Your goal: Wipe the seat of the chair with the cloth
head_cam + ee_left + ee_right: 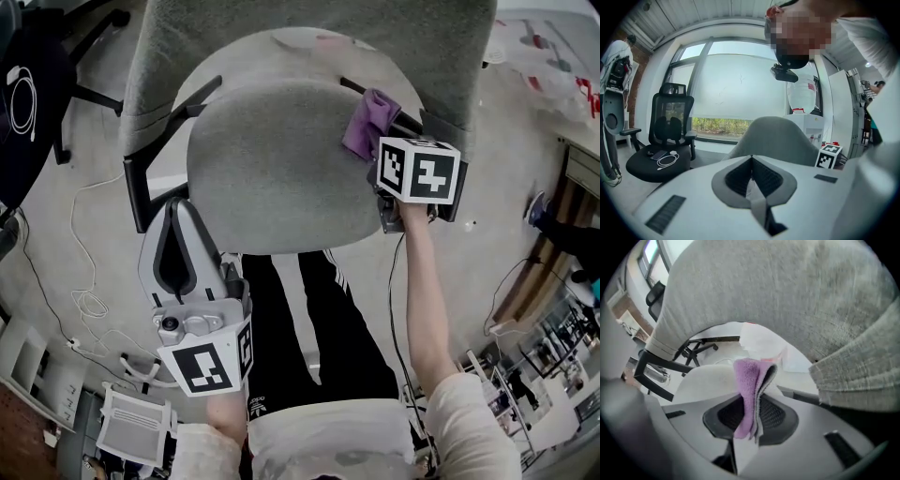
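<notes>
The grey chair's seat (272,169) fills the middle of the head view, with its backrest (309,37) beyond. My right gripper (377,155) is at the seat's right rear edge, shut on a purple cloth (368,124) that sticks out past its marker cube. In the right gripper view the folded cloth (750,380) is pinched between the jaws of the right gripper (751,401), under the backrest (787,301). My left gripper (178,208) hovers by the seat's front left corner. Seen in its own view, the left gripper (751,161) is shut and holds nothing.
Black armrests flank the seat at the left (141,183) and right (441,131). A black office chair (665,140) stands to the left with a cable on it. Cables (89,300) lie on the floor. The person's legs in black trousers (300,319) stand before the seat.
</notes>
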`<state>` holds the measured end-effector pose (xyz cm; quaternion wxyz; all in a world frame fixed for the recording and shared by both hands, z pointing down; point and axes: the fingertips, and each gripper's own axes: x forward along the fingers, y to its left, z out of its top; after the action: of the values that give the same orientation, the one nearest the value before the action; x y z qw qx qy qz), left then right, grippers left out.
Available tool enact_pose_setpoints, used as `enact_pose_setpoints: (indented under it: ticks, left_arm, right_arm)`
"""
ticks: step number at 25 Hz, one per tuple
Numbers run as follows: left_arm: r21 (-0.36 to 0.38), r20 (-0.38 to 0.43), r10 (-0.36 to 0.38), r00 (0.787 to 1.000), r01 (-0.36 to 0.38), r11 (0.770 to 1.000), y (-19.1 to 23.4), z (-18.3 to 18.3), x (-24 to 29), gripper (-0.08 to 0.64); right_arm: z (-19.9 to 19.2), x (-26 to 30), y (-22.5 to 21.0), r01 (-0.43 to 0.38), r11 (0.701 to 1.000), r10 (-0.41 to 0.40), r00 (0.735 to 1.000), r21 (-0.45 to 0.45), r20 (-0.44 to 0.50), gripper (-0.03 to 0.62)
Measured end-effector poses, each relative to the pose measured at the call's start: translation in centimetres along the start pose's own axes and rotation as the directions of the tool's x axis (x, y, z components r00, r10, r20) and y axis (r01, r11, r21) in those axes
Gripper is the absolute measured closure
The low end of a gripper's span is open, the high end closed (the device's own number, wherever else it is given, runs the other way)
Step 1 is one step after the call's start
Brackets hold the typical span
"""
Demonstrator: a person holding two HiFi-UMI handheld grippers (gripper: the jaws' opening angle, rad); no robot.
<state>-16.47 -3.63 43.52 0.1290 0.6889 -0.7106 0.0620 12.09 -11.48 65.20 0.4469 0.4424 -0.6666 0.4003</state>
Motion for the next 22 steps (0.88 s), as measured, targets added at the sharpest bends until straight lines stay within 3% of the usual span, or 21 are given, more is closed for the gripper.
enact_pose_setpoints:
  ticks: [2, 4, 7, 10, 14, 22]
  left_arm:
    - [0.002, -0.004, 0.012, 1.0, -0.012, 1.0, 0.5, -0.1, -0.4, 0.548]
    - [0.001, -0.004, 0.021, 1.0, -0.021, 1.0, 0.9, -0.2, -0.8, 0.548]
    - [0.002, 0.0, 0.04, 0.999, -0.04, 0.999, 1.7, -0.1, -1.2, 0.548]
    - [-0.005, -0.013, 0.071, 0.997, -0.071, 0.997, 2.5, -0.4, -1.9, 0.548]
    - [-0.012, -0.008, 0.089, 0.996, -0.089, 0.996, 4.0, -0.4, -2.3, 0.548]
    - [-0.012, -0.023, 0.117, 0.993, -0.118, 0.993, 6.2, -1.3, -3.3, 0.548]
  right_arm:
    - [0.0, -0.9, 4.0, -0.1, 0.995, 0.1, 0.994, 0.013, 0.033, 0.508]
    - [-0.6, -0.7, 9.1, -0.23, 0.973, 0.229, 0.973, 0.026, 0.034, 0.508]
    - [-1.8, 1.0, 17.6, -0.436, 0.899, 0.436, 0.9, 0.047, 0.004, 0.508]
    - [-3.7, 2.8, 24.7, -0.559, 0.828, 0.56, 0.825, 0.035, -0.074, 0.508]
    - [-5.3, 5.2, 30.1, -0.604, 0.796, 0.601, 0.783, 0.032, -0.16, 0.508]
    - [-7.3, 7.0, 32.4, -0.579, 0.811, 0.548, 0.802, -0.083, -0.238, 0.508]
